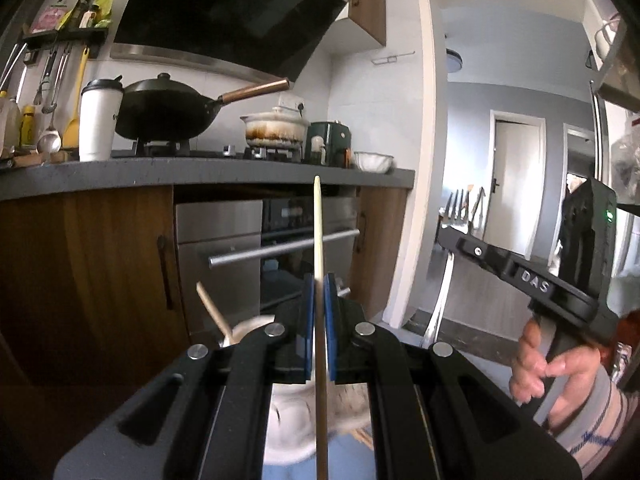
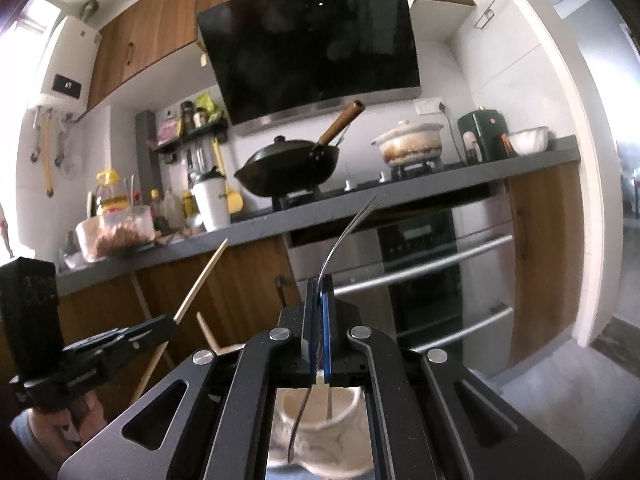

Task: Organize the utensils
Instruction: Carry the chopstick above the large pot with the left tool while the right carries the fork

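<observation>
Your left gripper (image 1: 319, 312) is clamped on a wooden chopstick (image 1: 318, 232), which stands upright between the blue pads (image 1: 309, 312). Below it sits a pale holder cup (image 2: 320, 412), a second wooden stick (image 1: 214, 312) leaning out at its left. Your right gripper (image 2: 320, 312) is clamped on a metal fork (image 2: 344, 236), tines up, handle reaching toward the cup.

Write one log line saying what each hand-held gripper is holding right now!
left hand-held gripper: shut on chopstick | right hand-held gripper: shut on fork | white holder cup: below both
</observation>
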A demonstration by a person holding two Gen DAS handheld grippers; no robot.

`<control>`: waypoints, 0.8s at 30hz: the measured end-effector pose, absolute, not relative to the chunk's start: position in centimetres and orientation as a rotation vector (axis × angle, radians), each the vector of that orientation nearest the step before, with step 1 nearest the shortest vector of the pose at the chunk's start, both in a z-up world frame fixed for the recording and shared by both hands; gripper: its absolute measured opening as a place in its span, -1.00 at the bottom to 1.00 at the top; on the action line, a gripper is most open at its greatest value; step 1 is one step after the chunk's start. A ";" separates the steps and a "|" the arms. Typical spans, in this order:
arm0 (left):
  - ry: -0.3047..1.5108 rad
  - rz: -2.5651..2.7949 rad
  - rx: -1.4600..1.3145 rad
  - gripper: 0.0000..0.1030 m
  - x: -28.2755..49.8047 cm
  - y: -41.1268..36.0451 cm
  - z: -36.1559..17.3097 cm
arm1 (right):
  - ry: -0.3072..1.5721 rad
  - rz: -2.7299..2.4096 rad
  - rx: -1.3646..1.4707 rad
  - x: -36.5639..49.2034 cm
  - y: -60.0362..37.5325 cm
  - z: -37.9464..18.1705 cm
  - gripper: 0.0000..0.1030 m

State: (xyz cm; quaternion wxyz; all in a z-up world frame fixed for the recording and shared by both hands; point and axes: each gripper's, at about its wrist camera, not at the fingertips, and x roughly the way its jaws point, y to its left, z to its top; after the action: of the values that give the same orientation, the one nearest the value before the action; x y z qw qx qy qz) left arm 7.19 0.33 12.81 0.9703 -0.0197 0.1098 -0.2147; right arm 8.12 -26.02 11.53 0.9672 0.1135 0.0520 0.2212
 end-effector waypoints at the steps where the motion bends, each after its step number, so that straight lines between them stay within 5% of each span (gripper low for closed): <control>1: 0.214 -0.428 -0.045 -0.91 7.8 0.2 13.0 | 0.099 0.446 0.235 8.5 -26.0 11.6 -0.94; 24: 0.134 -0.332 -0.047 -0.91 12.3 -0.7 8.9 | 0.207 0.442 0.222 14.1 -24.4 6.9 -0.94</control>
State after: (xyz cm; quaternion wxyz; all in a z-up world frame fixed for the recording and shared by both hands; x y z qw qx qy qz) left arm 12.31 -0.71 8.88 0.9838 -0.0236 0.0665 -0.1649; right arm 14.12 -24.43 6.89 0.9643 0.1099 0.1025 0.2182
